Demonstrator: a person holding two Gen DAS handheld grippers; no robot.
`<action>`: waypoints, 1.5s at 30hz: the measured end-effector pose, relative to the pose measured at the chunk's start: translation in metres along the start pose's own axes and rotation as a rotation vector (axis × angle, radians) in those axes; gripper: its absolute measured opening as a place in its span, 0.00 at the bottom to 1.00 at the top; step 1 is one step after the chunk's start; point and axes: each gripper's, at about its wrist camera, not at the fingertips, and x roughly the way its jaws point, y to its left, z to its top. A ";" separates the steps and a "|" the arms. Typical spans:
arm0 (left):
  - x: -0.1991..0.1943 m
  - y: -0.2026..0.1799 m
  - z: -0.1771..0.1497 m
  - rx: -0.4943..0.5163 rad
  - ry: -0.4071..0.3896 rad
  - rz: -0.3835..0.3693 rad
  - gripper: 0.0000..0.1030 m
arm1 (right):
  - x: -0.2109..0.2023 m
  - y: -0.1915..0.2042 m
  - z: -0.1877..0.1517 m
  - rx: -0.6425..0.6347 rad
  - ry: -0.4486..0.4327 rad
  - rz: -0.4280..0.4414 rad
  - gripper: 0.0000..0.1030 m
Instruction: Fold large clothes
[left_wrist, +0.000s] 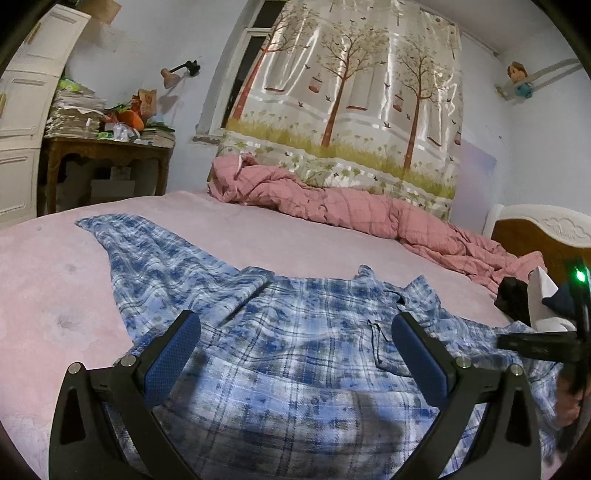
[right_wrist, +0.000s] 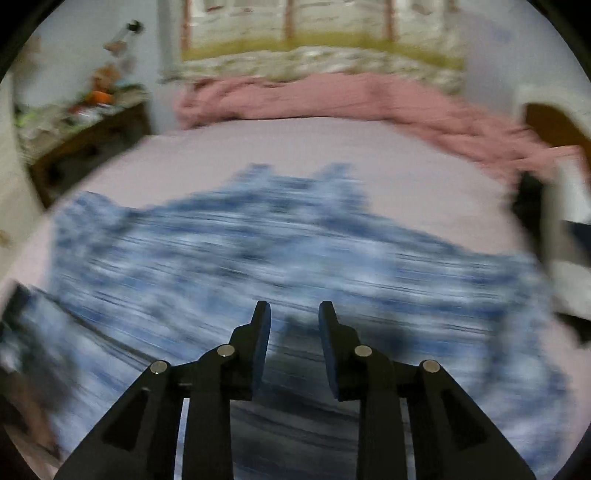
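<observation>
Lying spread on a pink bed (left_wrist: 258, 236), a blue and white plaid shirt (left_wrist: 295, 350) fills the near part of both wrist views. Taking the shirt's collar (left_wrist: 369, 275) as the landmark: the collar points away from the cameras, toward a crumpled pink quilt (left_wrist: 369, 214) along the far side of the bed. One sleeve (left_wrist: 147, 251) stretches out to the left of the collar, running away at a slant. A chest pocket (left_wrist: 384, 347) sits just nearer than the collar. So the shirt's long axis runs from the near hem straight out to the collar, in line with both grippers.

Over the shirt's body, on the near side of the collar, the left gripper (left_wrist: 295, 354) hovers with its fingers wide apart and nothing between them. The right gripper (right_wrist: 294, 325) also sits over the body, nearer the hem; its fingers are parted by a narrower gap and hold no cloth. The right wrist view is heavily smeared sideways, so fine detail of the cloth there cannot be made out.

Judging by the layout, the outstretched sleeve left of the collar is closest to the left gripper, which looks better placed to bring it in over the body. The shirt's right side is partly hidden at the edge of the left wrist view by the other handheld device (left_wrist: 539, 332).
</observation>
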 end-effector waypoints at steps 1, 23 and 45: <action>0.000 -0.001 0.000 0.004 0.000 -0.001 1.00 | -0.005 -0.022 -0.008 0.005 0.000 -0.080 0.27; 0.002 -0.002 -0.001 0.010 0.012 0.010 1.00 | -0.044 -0.167 -0.046 0.281 -0.080 -0.178 0.27; 0.027 0.051 0.082 0.206 0.186 -0.009 0.99 | -0.026 -0.130 -0.061 0.231 -0.130 -0.191 0.35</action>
